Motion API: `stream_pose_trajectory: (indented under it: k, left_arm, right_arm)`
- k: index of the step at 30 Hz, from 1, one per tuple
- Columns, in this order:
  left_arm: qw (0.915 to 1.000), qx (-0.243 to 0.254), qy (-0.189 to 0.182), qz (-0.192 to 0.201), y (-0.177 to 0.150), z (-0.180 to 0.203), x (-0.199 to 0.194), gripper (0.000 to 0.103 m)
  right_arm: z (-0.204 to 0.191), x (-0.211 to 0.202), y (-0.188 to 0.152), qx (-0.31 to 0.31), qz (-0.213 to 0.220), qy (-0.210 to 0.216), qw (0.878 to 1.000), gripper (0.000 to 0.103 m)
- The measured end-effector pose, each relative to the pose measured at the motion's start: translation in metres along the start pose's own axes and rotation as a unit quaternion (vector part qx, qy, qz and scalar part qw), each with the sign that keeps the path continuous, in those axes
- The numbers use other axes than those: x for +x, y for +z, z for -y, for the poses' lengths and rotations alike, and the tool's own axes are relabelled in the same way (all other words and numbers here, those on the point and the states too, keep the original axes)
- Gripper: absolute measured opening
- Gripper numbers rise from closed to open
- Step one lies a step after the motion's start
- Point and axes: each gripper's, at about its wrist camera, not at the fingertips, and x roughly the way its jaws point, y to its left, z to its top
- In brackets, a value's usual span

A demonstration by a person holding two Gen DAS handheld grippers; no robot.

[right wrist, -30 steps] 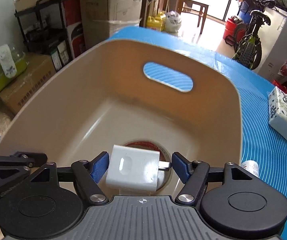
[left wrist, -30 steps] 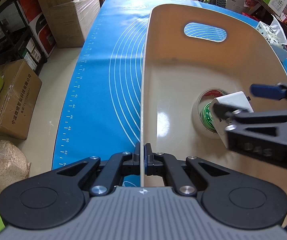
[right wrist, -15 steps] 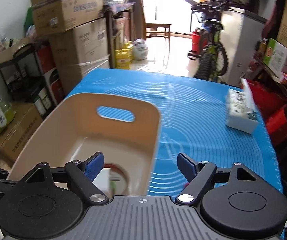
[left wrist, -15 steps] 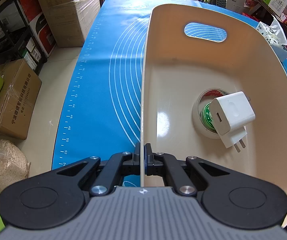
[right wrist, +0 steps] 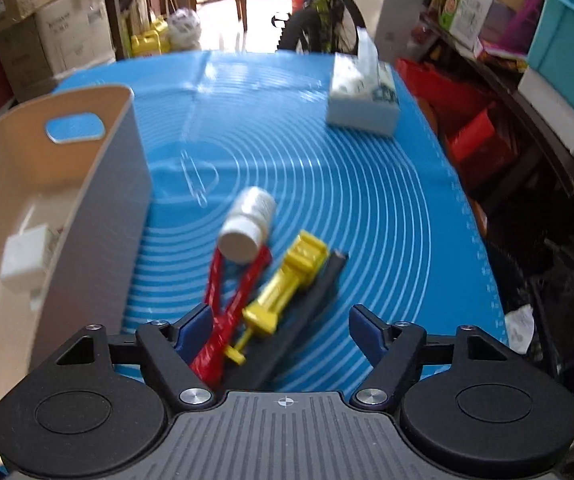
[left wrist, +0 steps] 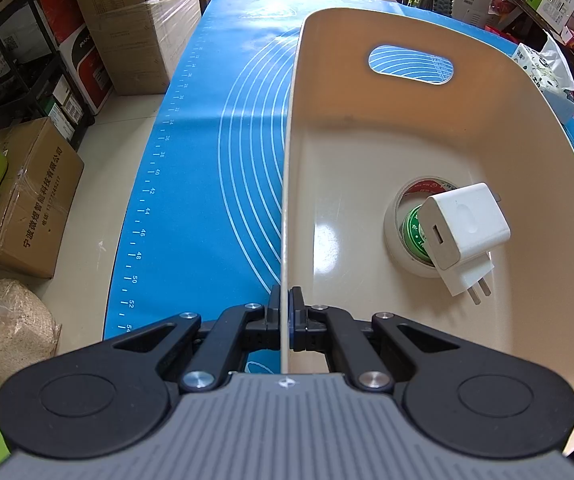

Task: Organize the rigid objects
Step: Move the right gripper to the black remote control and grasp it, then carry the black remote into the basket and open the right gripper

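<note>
Rigid objects are sitting split between bin and mat. Left wrist view: the beige bin (left wrist: 427, 136) is resting on the blue mat (left wrist: 215, 168), and the left gripper (left wrist: 285, 322) is pinching the bin's thin side wall, fingers pressed together on it with the wall running straight up between them, so it is acting as a steadying hold. Inside the bin a white charger (left wrist: 465, 232) is lying tilted across a tape roll (left wrist: 401, 224), prongs pointing toward the camera; both are looking light and hard, charger casing smooth. Right wrist view, blurred: the right gripper (right wrist: 281, 330) is hanging over the mat beside the bin's outer wall, fingers spread and closing, nothing pressed by the pads, though the pile is lying partly between them. That pile is a white bottle (right wrist: 247, 224) lying on its side across a red tool (right wrist: 227, 308), a yellow tool (right wrist: 283, 292) just beside it, and a black strip (right wrist: 307, 316) alongside. A tissue pack (right wrist: 363, 96) is sitting well apart at the far edge. Judging: the bottle is probably light, round and slick, liable to roll, so gripping across its body looks best; the red and yellow tools are looking stiff, likely plastic, best taken across the narrow shaft. The strip is flat and low, harder to get under.
</note>
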Motion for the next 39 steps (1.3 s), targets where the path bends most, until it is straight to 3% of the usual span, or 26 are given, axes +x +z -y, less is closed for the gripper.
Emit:
stream_pose_trajectory:
  k: [12, 17, 23, 26, 35, 39]
  left_arm:
    - [1.0, 0.001, 0.002, 0.0, 0.0, 0.001, 0.0, 0.004]
    - [1.0, 0.001, 0.002, 0.0, 0.0, 0.001, 0.0, 0.004]
    - [1.0, 0.001, 0.002, 0.0, 0.0, 0.001, 0.001, 0.004]
    - [1.0, 0.001, 0.002, 0.0, 0.0, 0.001, 0.001, 0.004]
    - [1.0, 0.0, 0.002, 0.0, 0.0, 0.001, 0.001, 0.004]
    - [1.0, 0.0, 0.002, 0.0, 0.0, 0.001, 0.001, 0.004]
  right_arm:
    - [0.009, 0.028, -0.005, 0.01, -0.045, 0.001, 0.999, 0.07]
    - [0.013, 0.043, -0.009, 0.035, -0.082, 0.012, 0.996, 0.056]
    - [0.019, 0.042, -0.011, 0.06, -0.073, 0.019, 0.995, 0.051]
    - [0.017, 0.036, -0.008, 0.053, -0.057, 0.021, 0.997, 0.042]
    - [0.011, 0.053, -0.005, 0.044, -0.071, 0.022, 0.996, 0.041]
    - [0.015, 0.049, -0.008, 0.055, -0.064, 0.02, 0.996, 0.033]
